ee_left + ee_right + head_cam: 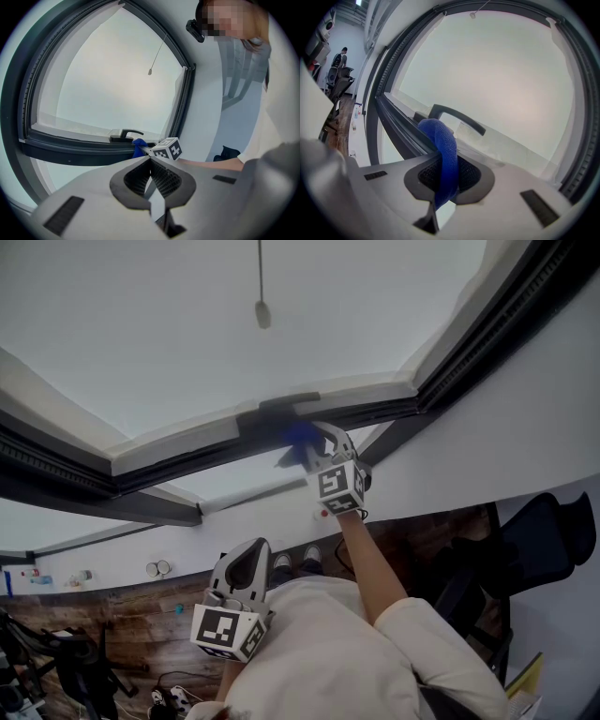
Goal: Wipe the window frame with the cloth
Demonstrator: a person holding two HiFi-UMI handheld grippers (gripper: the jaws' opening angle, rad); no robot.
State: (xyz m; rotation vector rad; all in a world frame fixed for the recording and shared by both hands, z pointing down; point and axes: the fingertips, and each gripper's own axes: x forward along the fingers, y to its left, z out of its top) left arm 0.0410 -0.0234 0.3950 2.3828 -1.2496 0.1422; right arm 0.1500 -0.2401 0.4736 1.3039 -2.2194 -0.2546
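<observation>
Cloth (443, 159), blue and bunched into a thick band, is clamped between the fingers (469, 176) of your right gripper (317, 441). It rises out of them and curls over just past their tips. That curled end lies against the dark window frame (401, 136), right in front of the fingertips. It sits just beside the base of the black handle (457, 117), which juts out a little beyond and above the cloth. Your right arm (370, 563) is stretched up to reach the rail.

Your left gripper (246, 570) hangs low, close to your chest and well apart from the frame. Its fingers (136, 180) are pressed together at the tips with nothing between them. They point up towards the window. In the left gripper view, the marker cube (168, 149) of the right gripper shows just beyond those tips, with the blue cloth beside it on the rail.

A pull cord (262, 313) hangs in front of the pale pane, far beyond both pairs of fingers.
</observation>
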